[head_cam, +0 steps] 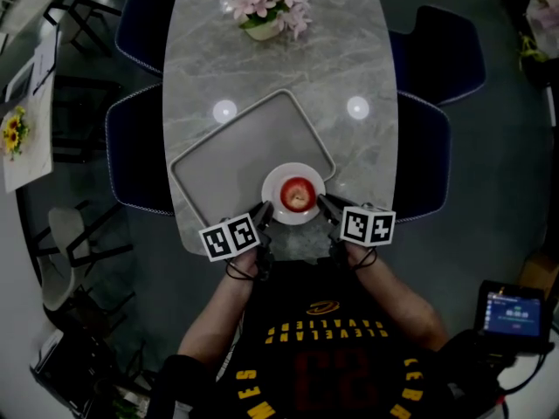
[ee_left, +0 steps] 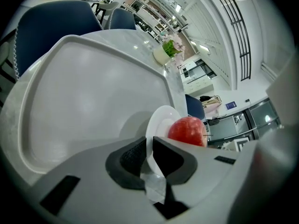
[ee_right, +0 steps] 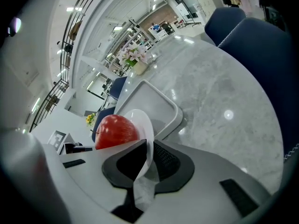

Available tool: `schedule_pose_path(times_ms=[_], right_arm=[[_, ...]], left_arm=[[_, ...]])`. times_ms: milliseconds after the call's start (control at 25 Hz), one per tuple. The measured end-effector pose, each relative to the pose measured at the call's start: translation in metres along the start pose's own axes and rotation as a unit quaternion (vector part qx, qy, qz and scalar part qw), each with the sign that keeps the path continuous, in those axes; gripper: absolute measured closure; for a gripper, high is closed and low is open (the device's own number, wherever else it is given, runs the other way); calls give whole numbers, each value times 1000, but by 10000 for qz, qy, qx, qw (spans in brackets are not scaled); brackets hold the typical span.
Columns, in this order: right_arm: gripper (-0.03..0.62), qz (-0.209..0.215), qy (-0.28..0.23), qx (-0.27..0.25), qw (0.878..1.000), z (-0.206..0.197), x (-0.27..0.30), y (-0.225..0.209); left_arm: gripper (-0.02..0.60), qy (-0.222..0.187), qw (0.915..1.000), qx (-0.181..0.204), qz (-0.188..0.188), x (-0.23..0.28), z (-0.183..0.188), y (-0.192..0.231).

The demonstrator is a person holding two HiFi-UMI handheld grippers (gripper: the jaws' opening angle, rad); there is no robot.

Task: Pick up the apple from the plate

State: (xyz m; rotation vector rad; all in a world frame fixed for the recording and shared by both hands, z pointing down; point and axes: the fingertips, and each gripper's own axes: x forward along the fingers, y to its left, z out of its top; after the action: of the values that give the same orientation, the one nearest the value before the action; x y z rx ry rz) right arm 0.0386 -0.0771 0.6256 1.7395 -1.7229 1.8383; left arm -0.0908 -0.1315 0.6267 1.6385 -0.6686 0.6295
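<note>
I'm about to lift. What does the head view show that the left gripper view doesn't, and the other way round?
Head view only: the right gripper at the plate's right edge, opposite the left gripper, and the person's arms. Left gripper view only: its jaws closed on the plate rim, not on the apple. Both: the red apple on the white plate, the grey tray and the flower pot beyond.

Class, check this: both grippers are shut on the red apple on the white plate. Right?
No. The two gripper views show the left gripper and right gripper shut on the white plate rim; the red apple sits on it, ungripped.
</note>
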Motion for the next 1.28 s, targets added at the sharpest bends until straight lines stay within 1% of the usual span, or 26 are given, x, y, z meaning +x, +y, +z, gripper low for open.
schedule_pose_path(times_ms=[200,440,840,1280], right_arm=[[540,0,-36,53,10000,-5,-20,-20],[540,11,-42,53,10000,-11,-45,-42],[540,-52,-156,142,9998,-18,-80,-88],[540,-164,-262,256,9992,-24,-105,-120]], left_arm=[[535,36,10000,80,10,10,-18,-18],[535,76,9999,66,18,19,-46,-37],[535,192,9997,169,-35,48,-84,-67],[535,343,9990,281,-95,69,-109,-90]])
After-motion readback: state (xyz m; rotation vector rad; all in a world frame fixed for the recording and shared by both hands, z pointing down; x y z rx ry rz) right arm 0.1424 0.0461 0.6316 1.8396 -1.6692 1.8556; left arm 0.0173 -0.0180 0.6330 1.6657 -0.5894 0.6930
